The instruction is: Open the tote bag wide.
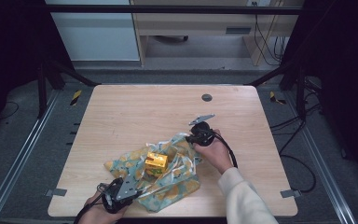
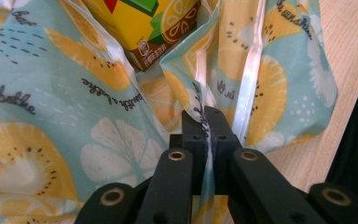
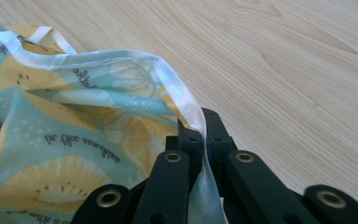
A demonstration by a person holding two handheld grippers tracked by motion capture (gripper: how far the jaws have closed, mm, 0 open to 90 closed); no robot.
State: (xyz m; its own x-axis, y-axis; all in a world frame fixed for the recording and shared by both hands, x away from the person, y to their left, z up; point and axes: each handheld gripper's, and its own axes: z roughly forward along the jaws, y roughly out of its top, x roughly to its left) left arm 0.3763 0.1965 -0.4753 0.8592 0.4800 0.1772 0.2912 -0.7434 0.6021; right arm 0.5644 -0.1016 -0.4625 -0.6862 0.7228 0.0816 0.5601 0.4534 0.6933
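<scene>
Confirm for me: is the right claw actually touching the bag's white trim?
Touching. In the right gripper view, the right claw has its jaws pressed together on the white trim of the lemon-print bag, with the fabric pinched between them.

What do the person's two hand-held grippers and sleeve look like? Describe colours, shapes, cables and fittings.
Each hand-held gripper, left and right, is black, with a grey three-cornered plate on top and a black cable trailing back. Up close, the jaws are matte black linkage bars joined by brass-coloured rivets. The right arm wears a cream sleeve.
</scene>
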